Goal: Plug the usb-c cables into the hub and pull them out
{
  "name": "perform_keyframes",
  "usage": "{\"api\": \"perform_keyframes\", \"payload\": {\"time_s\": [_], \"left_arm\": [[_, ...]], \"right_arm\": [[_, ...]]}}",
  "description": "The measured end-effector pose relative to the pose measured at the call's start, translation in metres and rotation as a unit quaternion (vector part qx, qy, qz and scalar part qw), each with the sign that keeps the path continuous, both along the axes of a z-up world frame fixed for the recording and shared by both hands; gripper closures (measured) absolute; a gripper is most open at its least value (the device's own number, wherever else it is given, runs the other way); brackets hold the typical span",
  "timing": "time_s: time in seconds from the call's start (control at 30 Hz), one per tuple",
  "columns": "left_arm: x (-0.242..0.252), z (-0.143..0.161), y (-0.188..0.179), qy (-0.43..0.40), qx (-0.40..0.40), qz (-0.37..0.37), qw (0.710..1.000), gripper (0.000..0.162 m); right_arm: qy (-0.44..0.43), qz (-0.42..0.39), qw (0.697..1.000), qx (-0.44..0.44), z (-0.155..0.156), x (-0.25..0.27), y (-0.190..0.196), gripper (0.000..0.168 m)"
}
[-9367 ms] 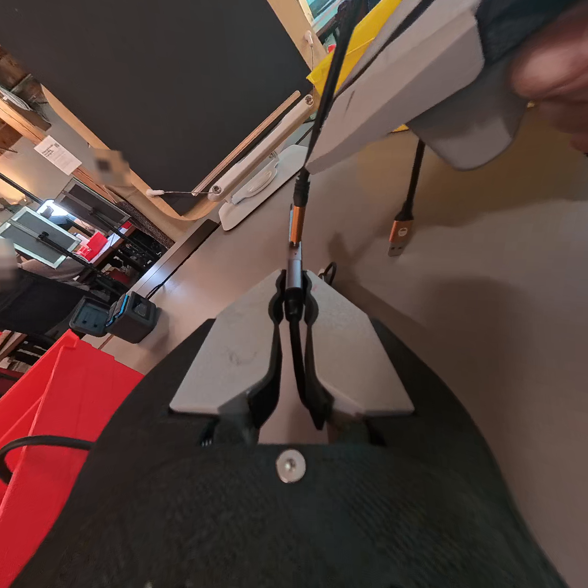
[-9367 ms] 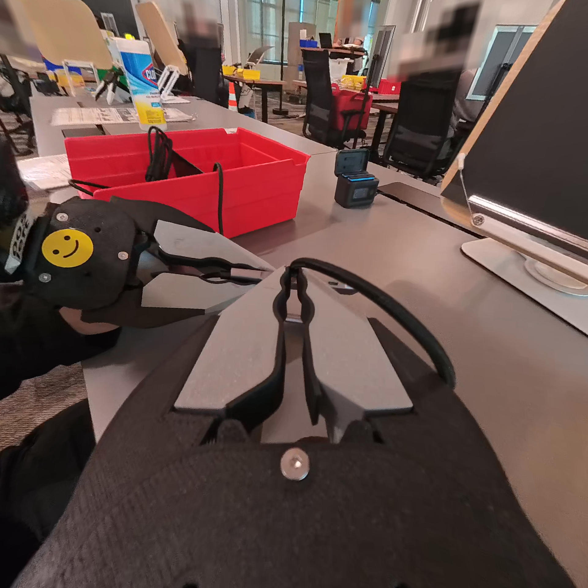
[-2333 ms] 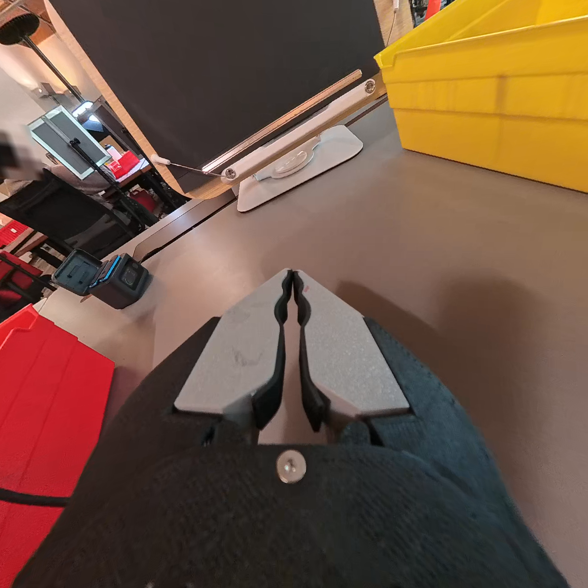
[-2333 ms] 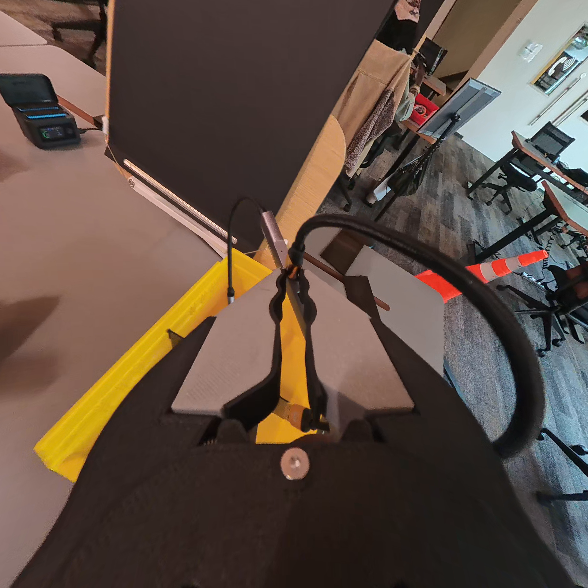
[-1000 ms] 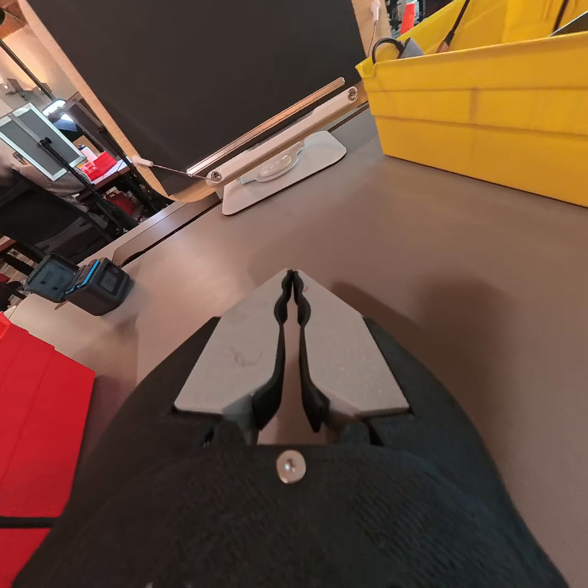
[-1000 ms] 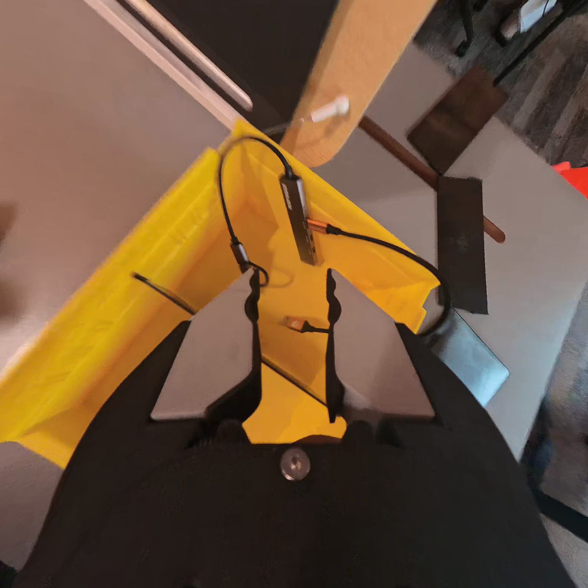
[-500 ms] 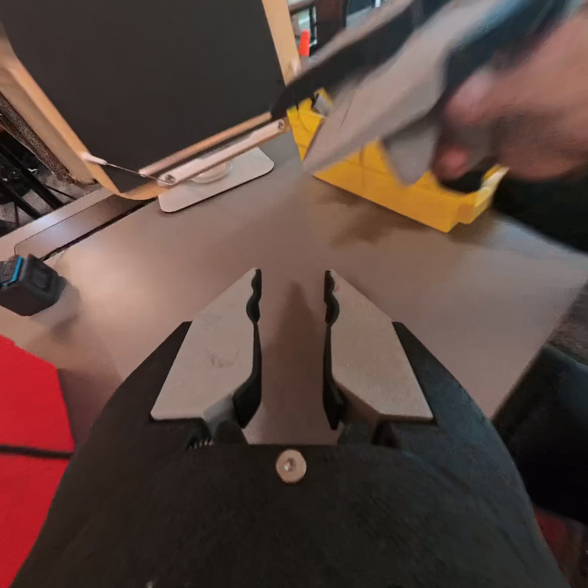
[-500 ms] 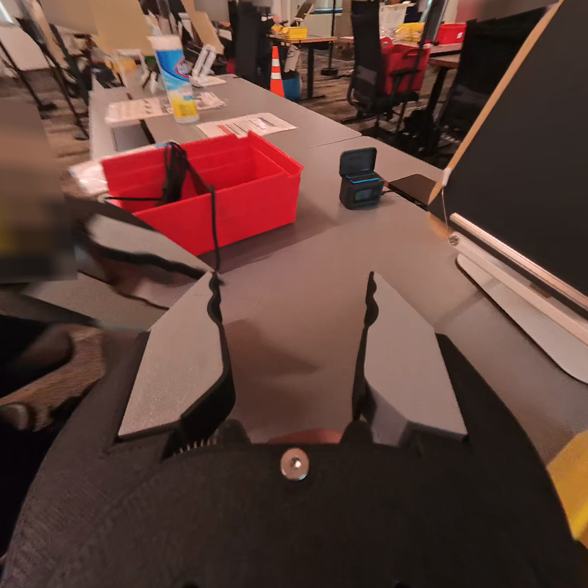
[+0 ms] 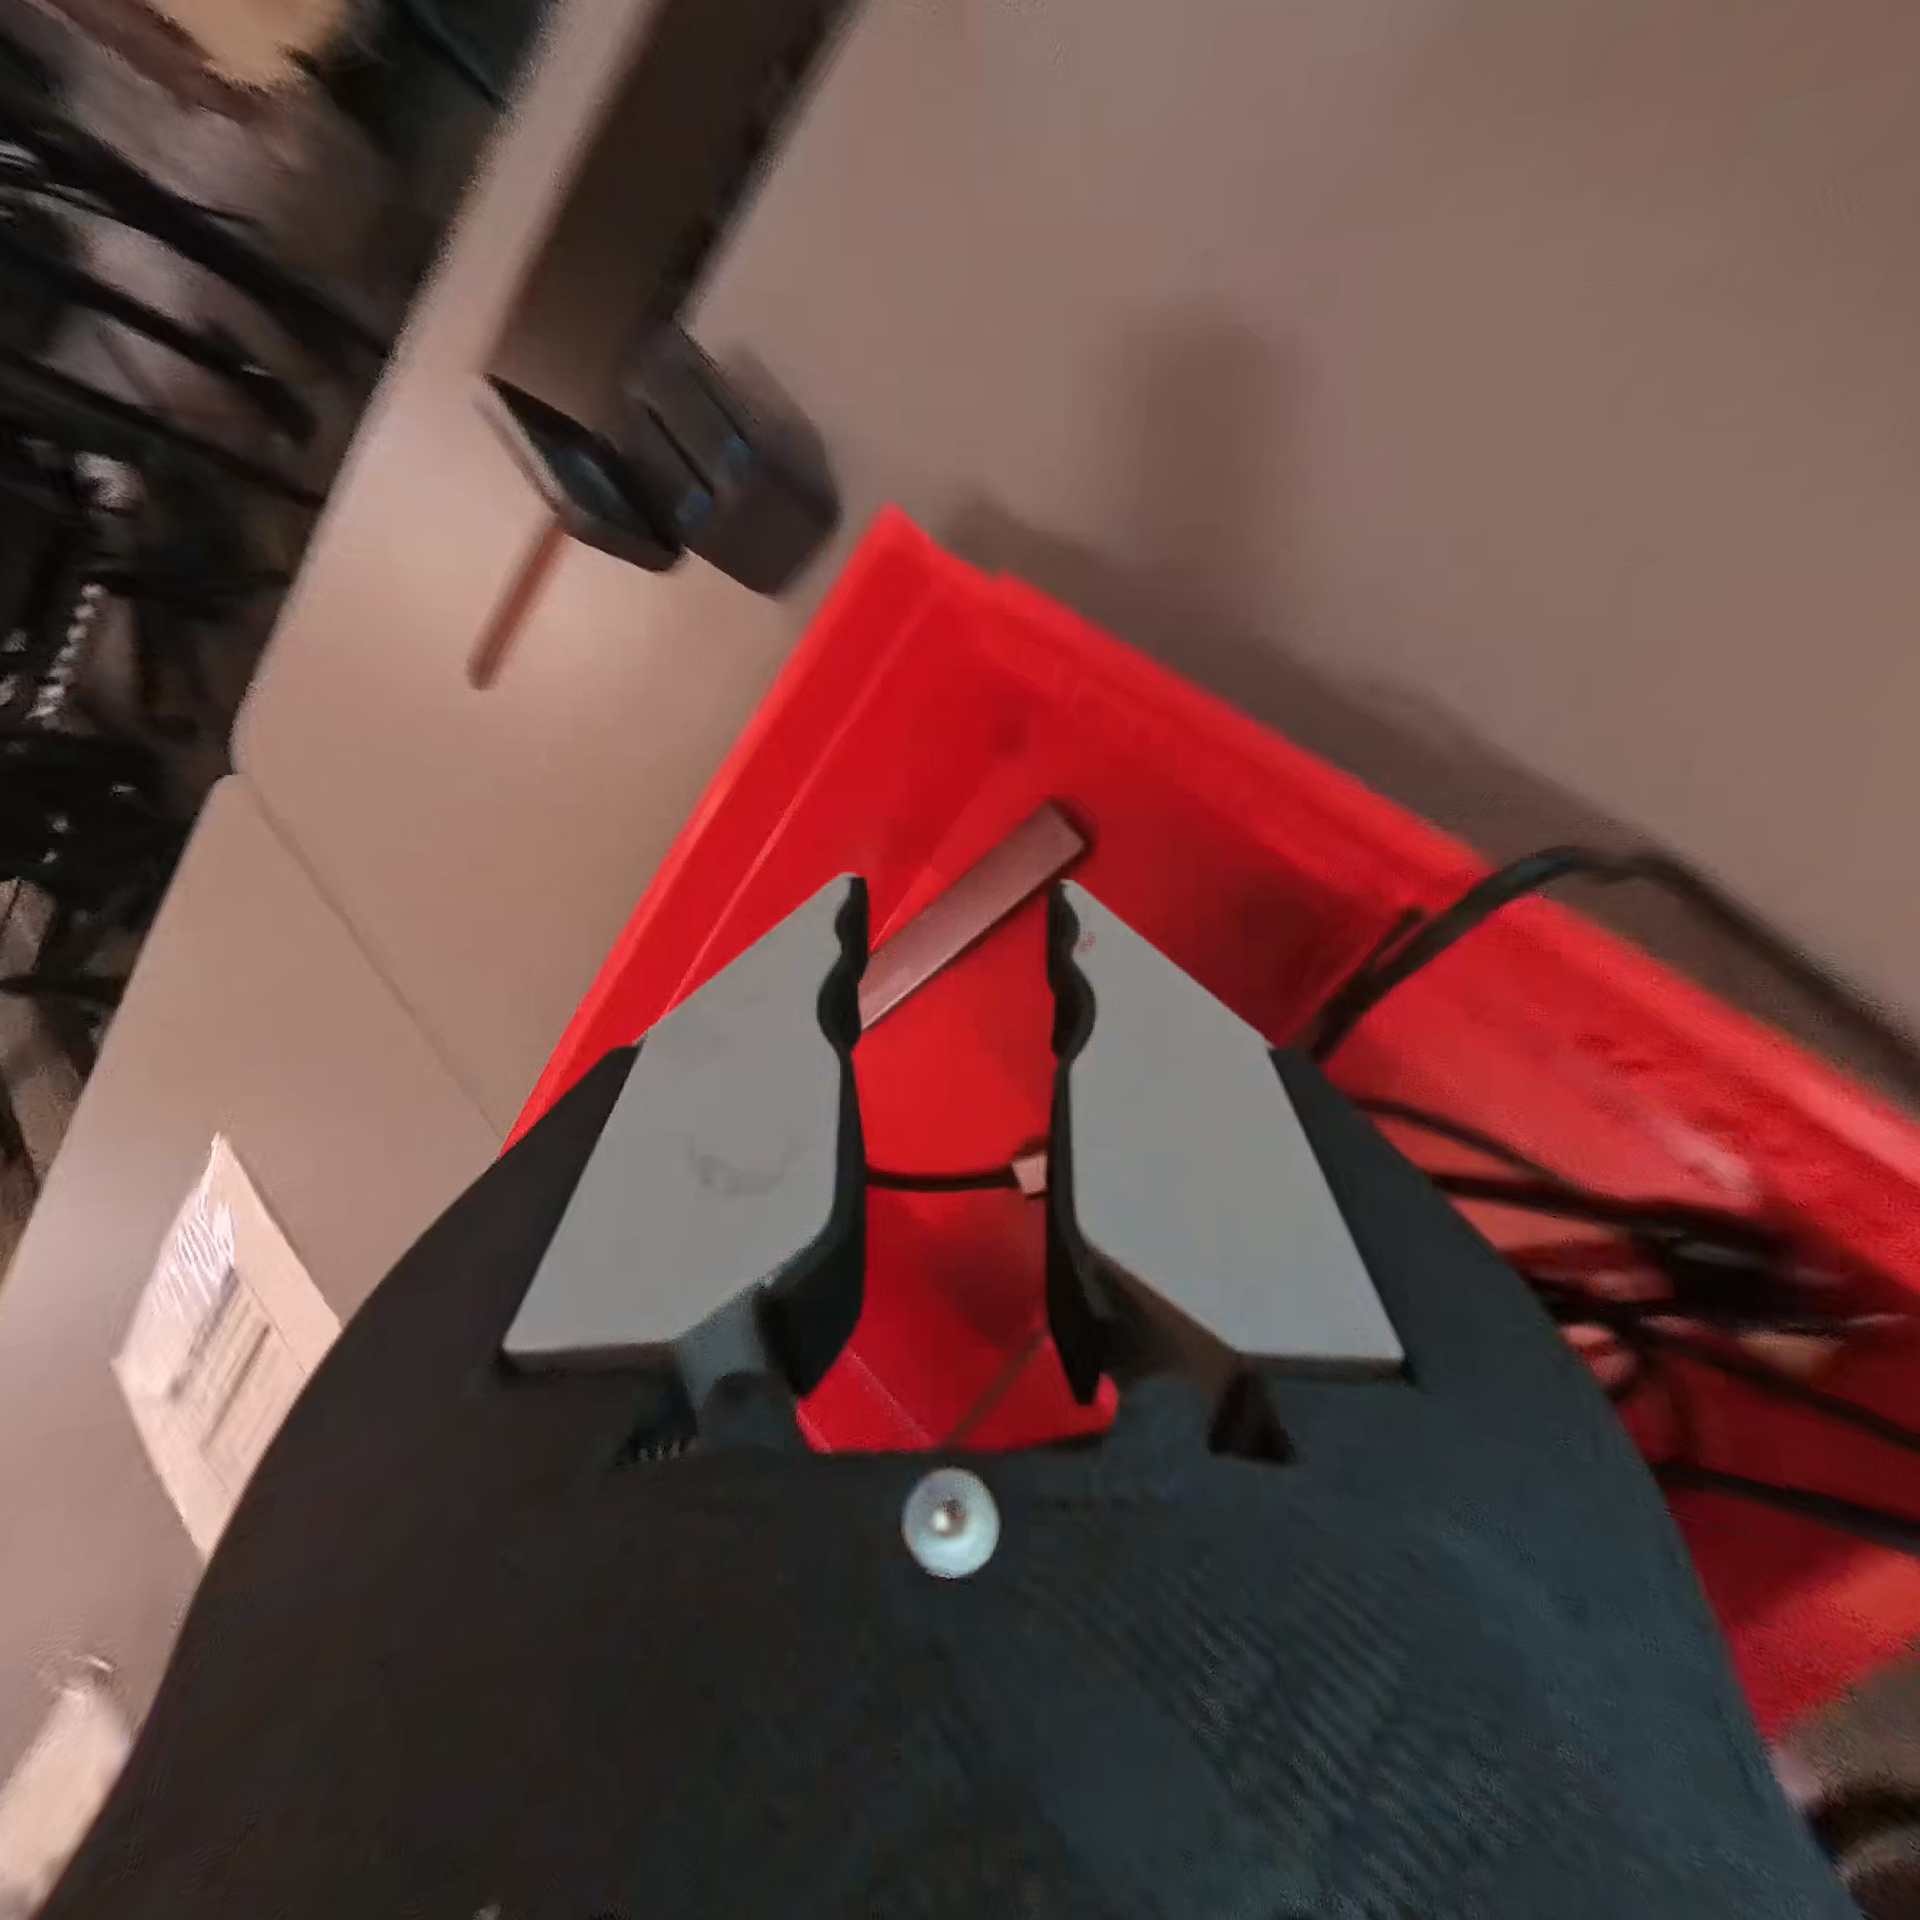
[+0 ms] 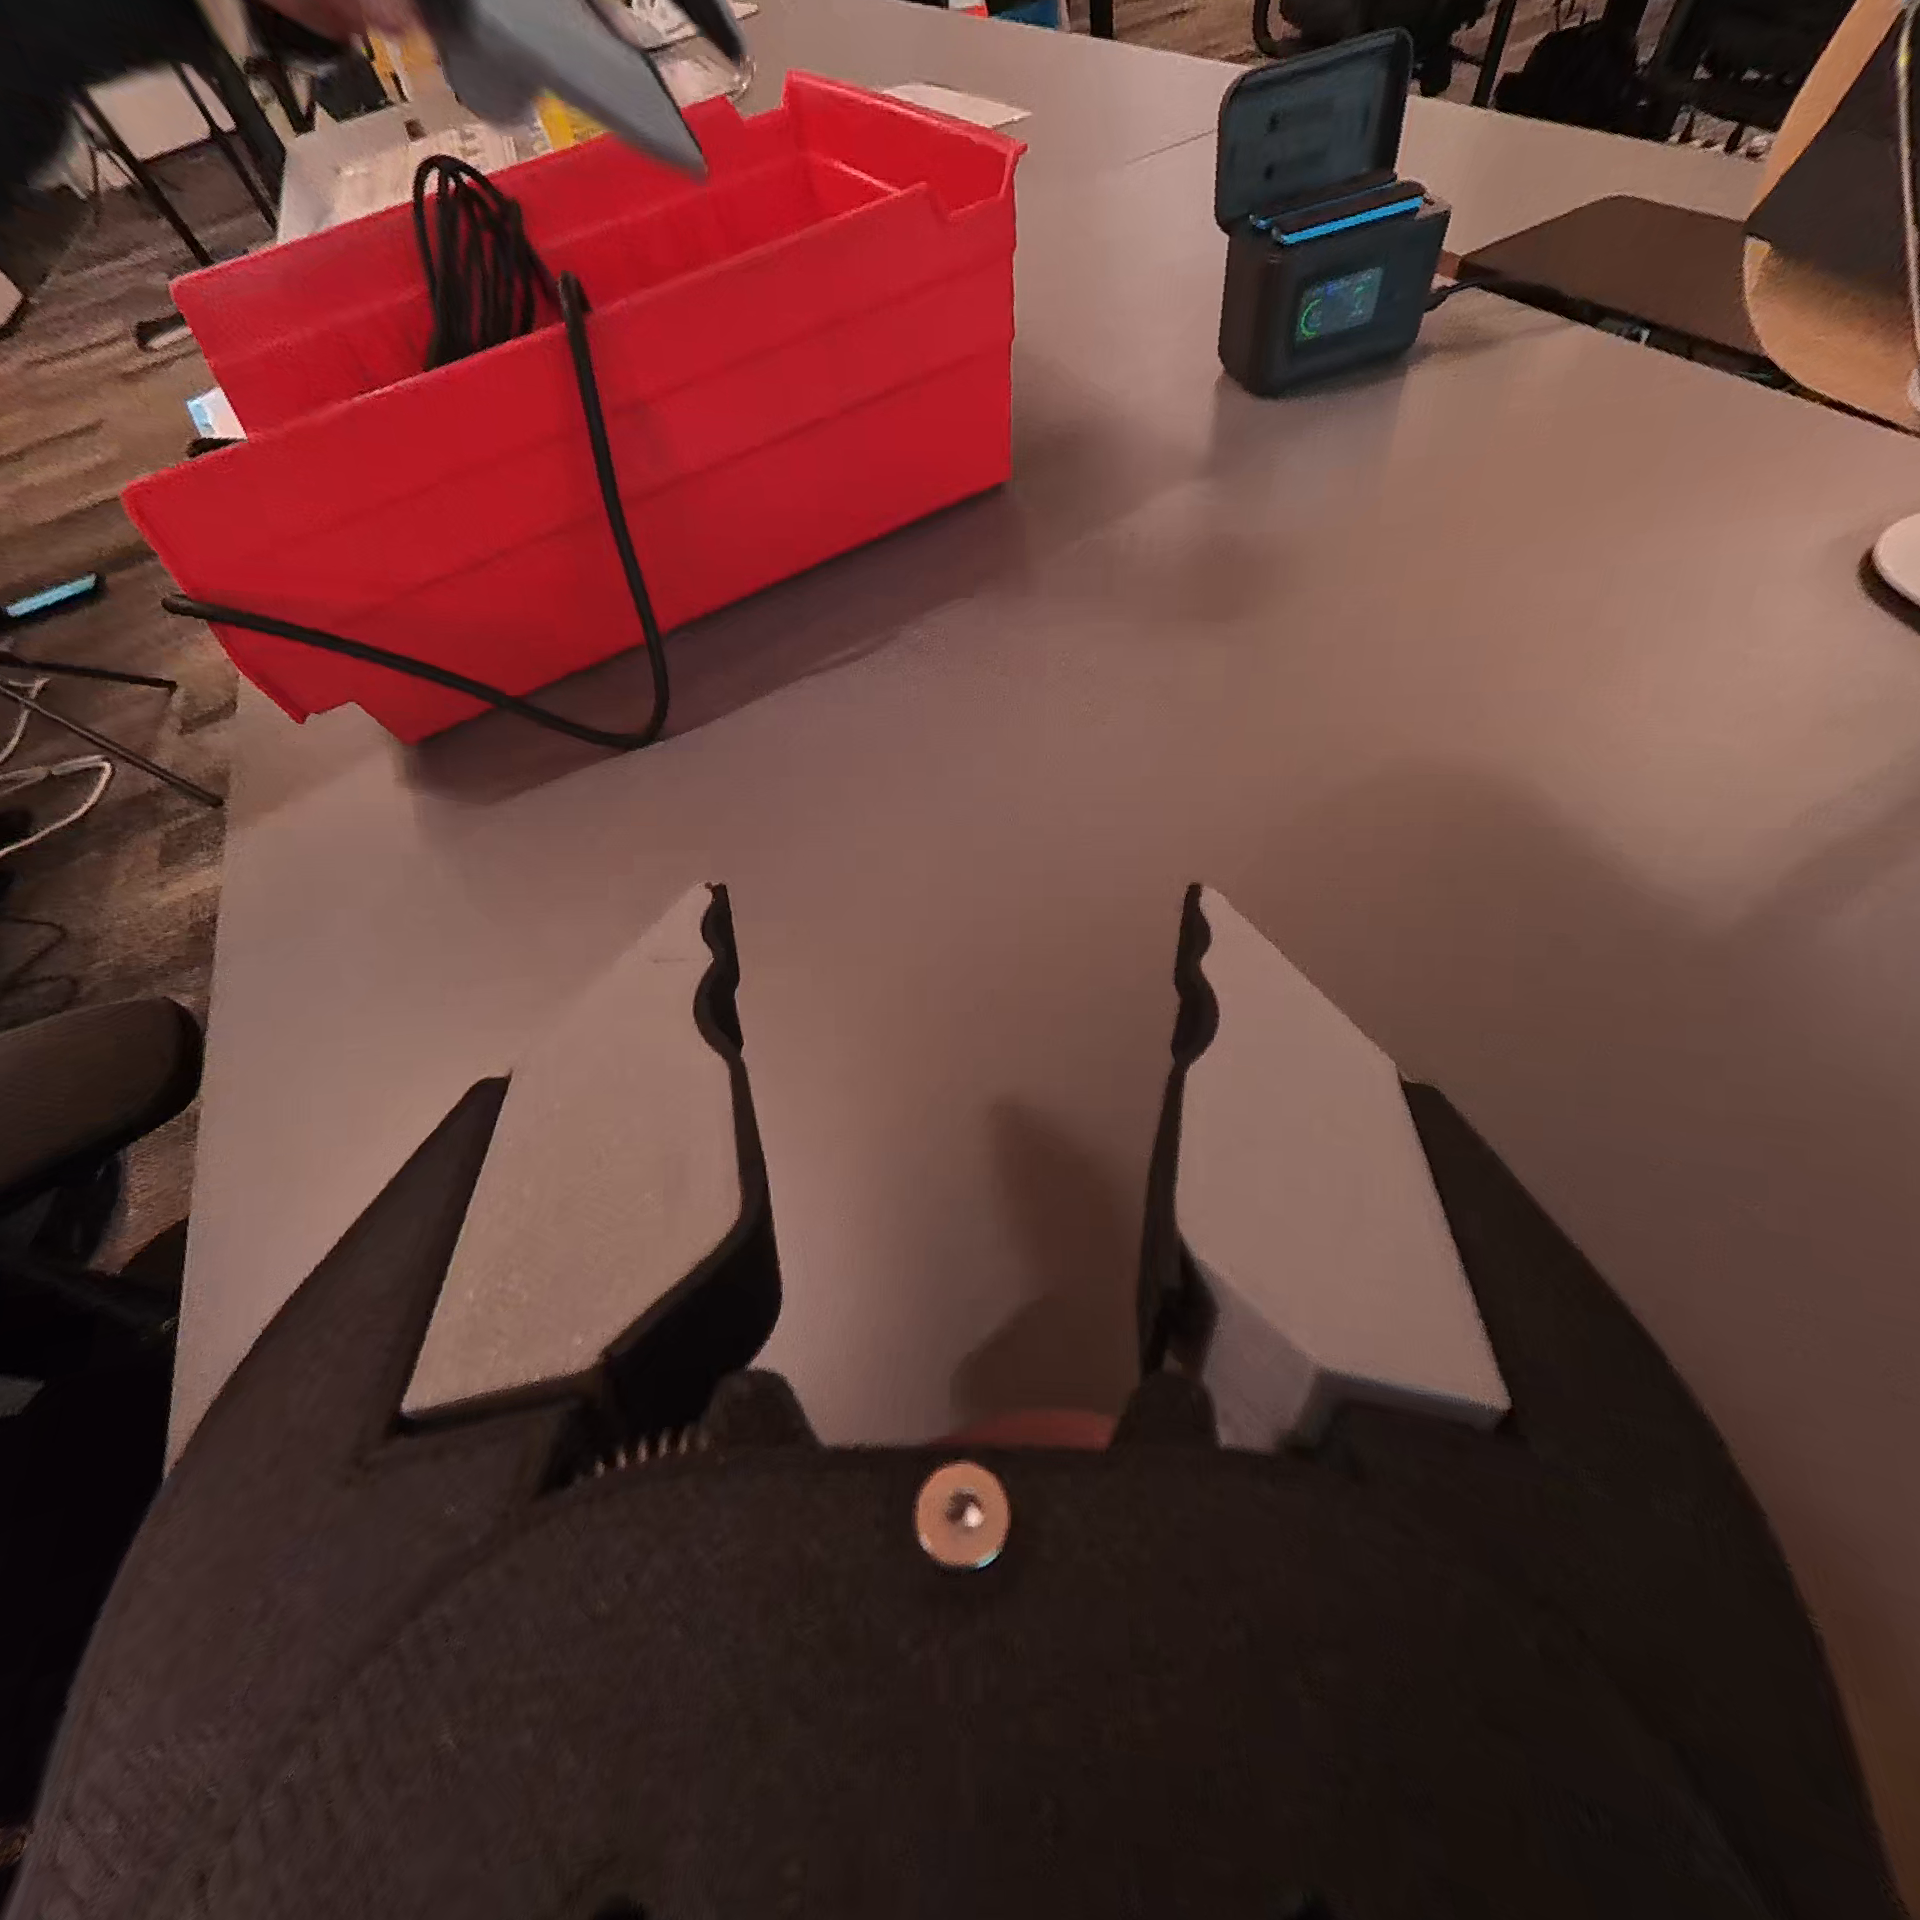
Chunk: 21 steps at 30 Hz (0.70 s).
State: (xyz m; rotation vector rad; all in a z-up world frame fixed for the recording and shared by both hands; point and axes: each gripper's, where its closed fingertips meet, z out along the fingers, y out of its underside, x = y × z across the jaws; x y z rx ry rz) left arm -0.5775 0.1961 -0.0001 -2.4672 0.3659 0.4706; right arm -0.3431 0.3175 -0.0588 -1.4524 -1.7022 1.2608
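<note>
While the left gripper point(image 9: 951, 904) is hanging over the red bin point(image 9: 1174, 748) with its jaws narrowly parted and gripping nothing, the right gripper point(image 10: 951, 904) is hovering above bare desk point(image 10: 1351, 675) with its jaws spread wide, also empty. A grey slab, apparently the hub point(image 9: 977, 920), is lying in the bin's end compartment, seen between the left fingers. A thin black cable point(image 9: 940, 1177) with a small plug is lying on the bin floor closer to the camera; further dark cables point(image 9: 1662, 1247) are piling in the next compartment, blurred. In the right wrist view the bin is sitting at the desk's far left corner, one cable point(image 10: 613, 499) draping over its near wall onto the desk. A dark charging case point(image 10: 1325, 281) is standing open toward the far edge.
</note>
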Motion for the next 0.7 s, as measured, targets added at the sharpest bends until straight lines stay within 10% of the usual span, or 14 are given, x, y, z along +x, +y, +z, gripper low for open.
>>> {"api": "perform_keyframes", "payload": {"time_s": [0.33, 0.7], "left_arm": [[-0.027, -0.101, 0.02, -0.022, -0.174, -0.142, 0.974, 0.148], [-0.034, -0.118, 0.016, -0.072, -0.204, -0.175, 0.96, 0.137]], "right_arm": [[-0.006, 0.01, 1.0, -0.011, -0.007, -0.002, -0.003, 0.088], [-0.015, 0.023, 1.0, -0.01, -0.012, -0.002, -0.008, 0.09]]}}
